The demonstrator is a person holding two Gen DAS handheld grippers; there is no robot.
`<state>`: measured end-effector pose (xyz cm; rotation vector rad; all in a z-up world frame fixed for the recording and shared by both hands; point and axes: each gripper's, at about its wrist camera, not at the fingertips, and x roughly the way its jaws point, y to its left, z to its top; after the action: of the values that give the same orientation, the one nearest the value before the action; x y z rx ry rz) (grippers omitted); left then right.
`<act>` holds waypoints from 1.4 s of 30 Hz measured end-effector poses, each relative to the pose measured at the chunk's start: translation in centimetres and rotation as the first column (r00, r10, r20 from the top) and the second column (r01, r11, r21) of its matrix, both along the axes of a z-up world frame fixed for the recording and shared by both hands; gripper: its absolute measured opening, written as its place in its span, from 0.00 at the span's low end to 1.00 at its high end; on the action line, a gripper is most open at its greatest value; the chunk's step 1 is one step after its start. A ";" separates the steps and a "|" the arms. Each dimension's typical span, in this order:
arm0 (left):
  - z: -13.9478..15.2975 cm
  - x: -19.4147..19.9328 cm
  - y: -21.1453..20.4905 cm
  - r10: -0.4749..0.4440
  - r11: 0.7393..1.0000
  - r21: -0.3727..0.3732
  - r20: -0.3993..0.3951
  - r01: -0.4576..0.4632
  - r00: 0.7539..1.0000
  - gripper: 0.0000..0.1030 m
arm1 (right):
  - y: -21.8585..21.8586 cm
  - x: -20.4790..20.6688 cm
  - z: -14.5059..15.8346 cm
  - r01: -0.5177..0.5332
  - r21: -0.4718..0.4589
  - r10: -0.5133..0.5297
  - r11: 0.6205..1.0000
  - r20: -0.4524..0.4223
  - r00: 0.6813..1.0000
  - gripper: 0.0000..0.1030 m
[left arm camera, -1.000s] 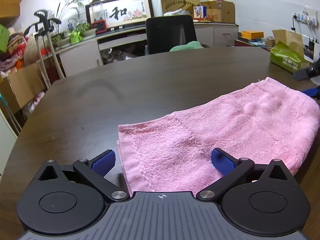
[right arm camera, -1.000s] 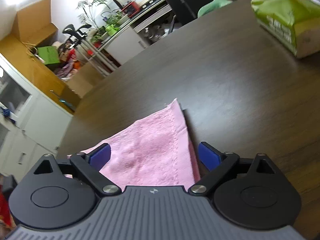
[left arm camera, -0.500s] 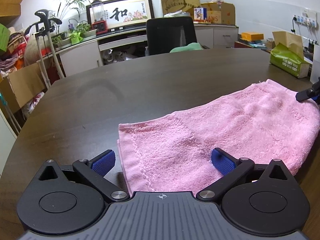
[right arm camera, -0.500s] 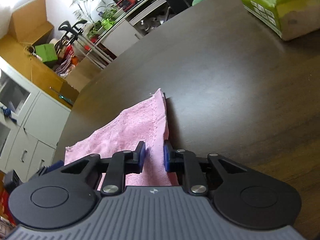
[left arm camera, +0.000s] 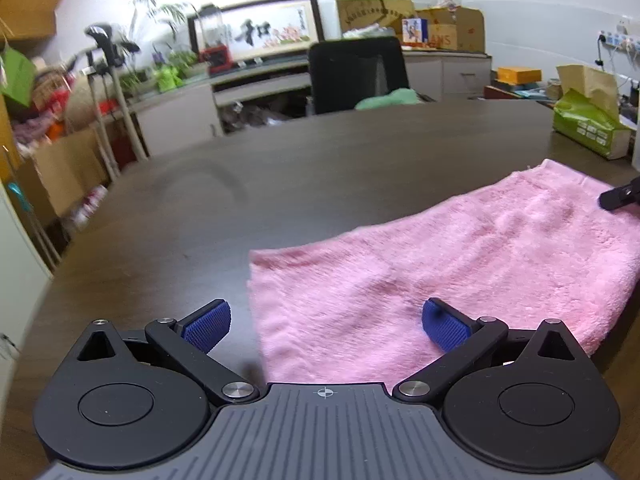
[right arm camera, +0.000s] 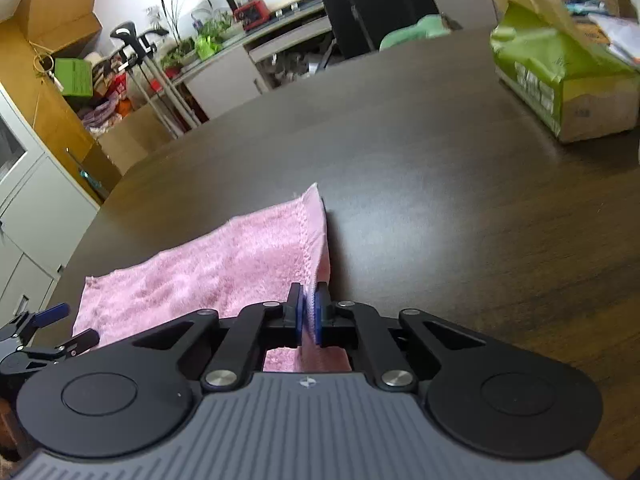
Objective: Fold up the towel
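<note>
Right gripper point(right arm camera: 307, 314) clenched on pink towel point(right arm camera: 224, 256) hem, left gripper point(left arm camera: 326, 322) agape (framed calligraphy point(left arm camera: 256, 34): 和).

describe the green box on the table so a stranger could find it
Start at the dark round table, then look to its far right edge, beyond the pink towel. The green tissue box stands there, with brown paper sticking out of its torn top.

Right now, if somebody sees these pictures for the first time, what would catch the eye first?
First, the pink towel, lying on the dark table. Next, the right gripper, shut on the towel's edge, while the left gripper stands open with the towel's near corner between its blue pads. After that, the green tissue pack on the far right of the table.
</note>
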<state>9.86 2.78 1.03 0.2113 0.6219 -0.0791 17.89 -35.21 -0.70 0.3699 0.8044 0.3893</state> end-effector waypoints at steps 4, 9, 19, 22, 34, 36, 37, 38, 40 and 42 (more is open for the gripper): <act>0.4 -0.6 1.0 0.012 1.000 0.019 0.000 -0.012 1.000 1.00 | -0.6 -0.7 0.6 0.006 0.055 -0.009 0.998 0.047 0.999 0.03; -0.7 0.0 0.7 -0.006 1.000 -0.007 -0.037 0.006 0.999 1.00 | -1.4 -1.7 1.4 0.030 0.083 -0.037 0.996 0.076 0.996 0.03; -1.0 0.1 -1.3 -0.043 0.998 0.050 0.009 0.042 0.999 1.00 | -2.7 -1.5 0.4 0.140 0.026 -0.141 0.990 0.019 0.990 0.03; -1.1 0.1 -1.0 -0.048 0.998 0.035 0.000 0.048 0.999 1.00 | -3.2 -0.6 -0.9 0.165 0.031 -0.165 0.986 -0.028 0.986 0.04; -1.1 -0.3 -2.2 -0.062 0.993 0.103 0.028 0.059 0.998 1.00 | -6.2 -0.5 -2.3 0.215 0.118 -0.205 0.969 -0.095 0.974 0.21; -1.1 -0.3 -2.4 -0.062 0.992 0.109 0.030 0.058 0.998 1.00 | -5.9 -0.3 -2.3 0.191 0.120 -0.180 0.974 -0.096 0.979 0.26; -1.1 -0.3 -2.4 -0.061 0.992 0.109 0.030 0.057 0.998 1.00 | -5.7 -0.1 -2.3 0.179 0.120 -0.169 0.976 -0.096 0.981 0.29; -1.1 -0.3 -2.3 -0.060 0.993 0.107 0.029 0.057 0.998 1.00 | -5.5 0.2 -2.3 0.170 0.117 -0.159 0.978 -0.095 0.983 0.30; -1.1 -0.3 -2.3 -0.059 0.993 0.102 0.027 0.056 0.998 1.00 | -5.3 1.0 -2.1 0.149 0.121 -0.138 0.981 -0.096 0.986 0.42; -1.1 -0.3 -2.3 -0.059 0.994 0.099 0.026 0.056 0.998 1.00 | -5.3 1.8 -2.0 0.142 0.145 -0.127 0.979 -0.110 0.986 0.44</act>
<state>9.60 0.53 -0.04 0.3246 0.5916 -0.1010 19.70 -40.55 -2.75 0.5874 0.8444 0.3079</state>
